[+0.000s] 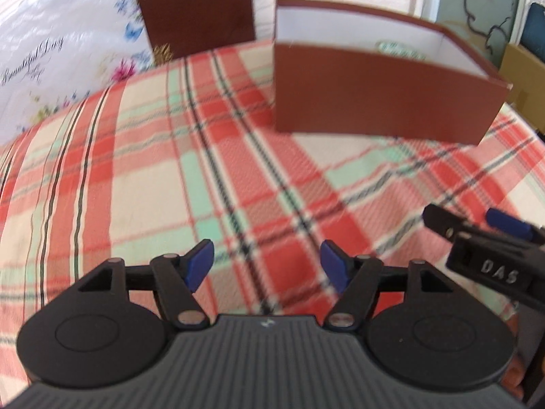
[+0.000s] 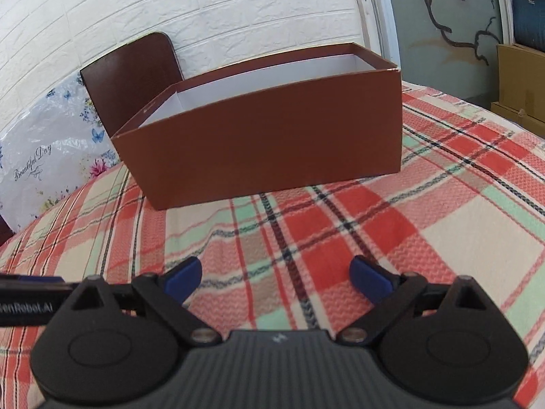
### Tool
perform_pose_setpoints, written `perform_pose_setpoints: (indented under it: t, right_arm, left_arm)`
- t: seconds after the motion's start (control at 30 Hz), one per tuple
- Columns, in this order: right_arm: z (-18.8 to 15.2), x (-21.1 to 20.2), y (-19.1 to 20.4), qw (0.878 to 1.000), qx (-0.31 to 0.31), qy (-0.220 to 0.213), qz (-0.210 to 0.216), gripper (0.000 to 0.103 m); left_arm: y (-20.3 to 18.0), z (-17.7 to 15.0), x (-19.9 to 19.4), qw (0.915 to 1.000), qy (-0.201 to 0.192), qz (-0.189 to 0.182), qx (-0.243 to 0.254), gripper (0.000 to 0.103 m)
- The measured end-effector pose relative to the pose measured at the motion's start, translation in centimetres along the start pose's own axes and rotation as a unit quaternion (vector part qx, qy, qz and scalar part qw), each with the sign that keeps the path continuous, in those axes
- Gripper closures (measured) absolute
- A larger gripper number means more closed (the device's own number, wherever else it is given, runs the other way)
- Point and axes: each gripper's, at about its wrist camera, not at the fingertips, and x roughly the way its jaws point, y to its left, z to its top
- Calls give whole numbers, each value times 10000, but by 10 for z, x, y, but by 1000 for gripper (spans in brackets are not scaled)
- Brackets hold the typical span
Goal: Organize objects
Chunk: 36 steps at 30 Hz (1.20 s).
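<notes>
An open brown box (image 1: 374, 92) with a white inside stands on the plaid cloth (image 1: 211, 184), ahead and to the right of my left gripper (image 1: 267, 264). A small pale item (image 1: 400, 49) lies inside it by the far wall. My left gripper is open and empty, low over the cloth. The right gripper (image 1: 477, 225) shows at the right edge of the left wrist view. In the right wrist view the box (image 2: 272, 146) stands straight ahead. My right gripper (image 2: 276, 281) is open and empty above the cloth (image 2: 340, 231).
A brown lid or board (image 1: 194, 10) leans on the white brick wall (image 2: 221, 17) behind the box; it also shows in the right wrist view (image 2: 133, 78). A flowered plastic bag (image 1: 58, 58) lies at the left. A cardboard box (image 2: 521, 81) stands at the far right.
</notes>
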Motion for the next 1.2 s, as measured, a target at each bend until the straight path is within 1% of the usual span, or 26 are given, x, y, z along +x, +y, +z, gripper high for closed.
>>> perform_pose_setpoints:
  t: [0.1,0.13,0.17,0.37,0.6,0.93,1.2]
  right_arm:
    - [-5,-4,6,9999,-130,20,41,3]
    - [-6,-6,7,9999,-142,26,49,2]
    - [-6,-7,8,9999,-155,28,53,2]
    - [-2,-7,6,9999,-54,73,69,2]
    - [2,-9,6,9999,63,88,125,2]
    - [6,-16,8,9999,55,-104,118,2]
    - [8,-18,6,9997,98,-132,158,2]
  left_arm:
    - [4,-9,8,9998,204,56,-67,30]
    - [5,-11,10,9996,247,44,-108,27]
    - [6,-13,10,9996,229,55,-151,23]
    - [11,-13,14,9992,286,92,-245,14]
    - [12,-14,13,9992,290,97,-240,13]
    - [11,-15,12,9994,259,100,-208,13]
    - [10,-16,7,9997,191,85,-130,13]
